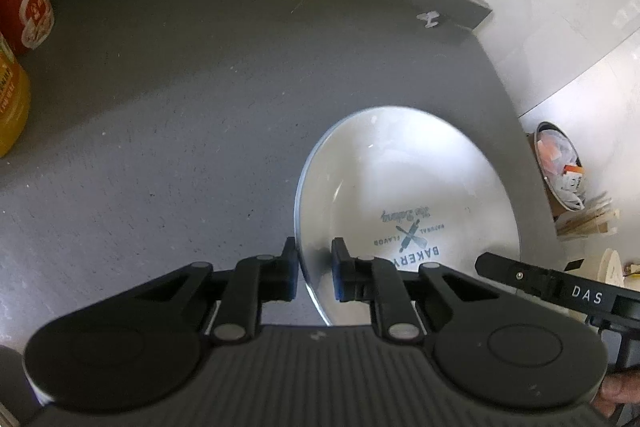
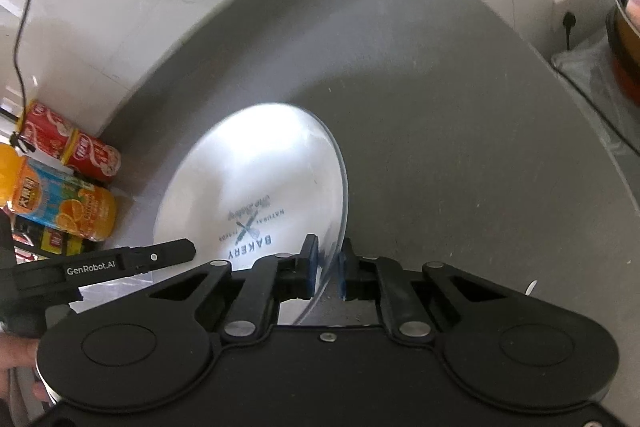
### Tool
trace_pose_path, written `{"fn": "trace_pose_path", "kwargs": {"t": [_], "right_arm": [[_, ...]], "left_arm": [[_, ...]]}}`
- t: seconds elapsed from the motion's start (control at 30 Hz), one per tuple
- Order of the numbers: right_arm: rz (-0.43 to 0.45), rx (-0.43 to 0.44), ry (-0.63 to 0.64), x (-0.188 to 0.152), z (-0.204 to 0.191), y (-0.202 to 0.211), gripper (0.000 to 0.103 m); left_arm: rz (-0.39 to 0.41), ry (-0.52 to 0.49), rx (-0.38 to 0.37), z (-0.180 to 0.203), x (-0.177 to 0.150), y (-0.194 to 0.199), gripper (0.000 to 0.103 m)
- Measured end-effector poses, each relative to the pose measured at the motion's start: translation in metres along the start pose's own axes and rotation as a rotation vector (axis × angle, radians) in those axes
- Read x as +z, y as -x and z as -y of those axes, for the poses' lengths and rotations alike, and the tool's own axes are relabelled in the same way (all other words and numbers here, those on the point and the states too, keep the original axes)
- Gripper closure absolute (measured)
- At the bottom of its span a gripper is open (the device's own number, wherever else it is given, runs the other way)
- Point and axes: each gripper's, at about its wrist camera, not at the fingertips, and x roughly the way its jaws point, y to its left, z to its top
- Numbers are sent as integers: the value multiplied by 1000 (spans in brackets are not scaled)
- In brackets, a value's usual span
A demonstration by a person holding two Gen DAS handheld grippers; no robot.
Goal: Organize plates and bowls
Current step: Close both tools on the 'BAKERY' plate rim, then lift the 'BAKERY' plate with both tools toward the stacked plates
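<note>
Grey countertop — both grippers pinch plate.

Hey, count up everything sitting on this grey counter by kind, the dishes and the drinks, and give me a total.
White plate: 1, gripped at opposite rims by the left gripper and right gripper.
Red cans: 2.
Orange juice bottle: 1.
Total: 4; a dark package below the bottle is unclear.

Home kitchen: grey countertop, drink cans.

plate on counter, near its right edge | cans and bottle at counter's far left, against wall
</note>
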Motion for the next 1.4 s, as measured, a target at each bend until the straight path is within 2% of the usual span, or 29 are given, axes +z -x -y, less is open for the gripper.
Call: {"fn": "trace_pose_path", "kwargs": {"t": [0.4, 0.67, 1.13, 1.4], "right_arm": [[80, 0, 75, 4, -16, 45, 93], [135, 15, 116, -2, -35, 77, 93], [187, 79, 167, -37, -70, 123, 93], [202, 130, 228, -64, -102, 138, 93]], "left_arm": [[81, 22, -40, 9, -2, 42, 91], [144, 16, -52, 18, -15, 80, 91], [273, 58, -62, 9, -68, 155, 91], [333, 114, -50, -15, -104, 197, 93]]}}
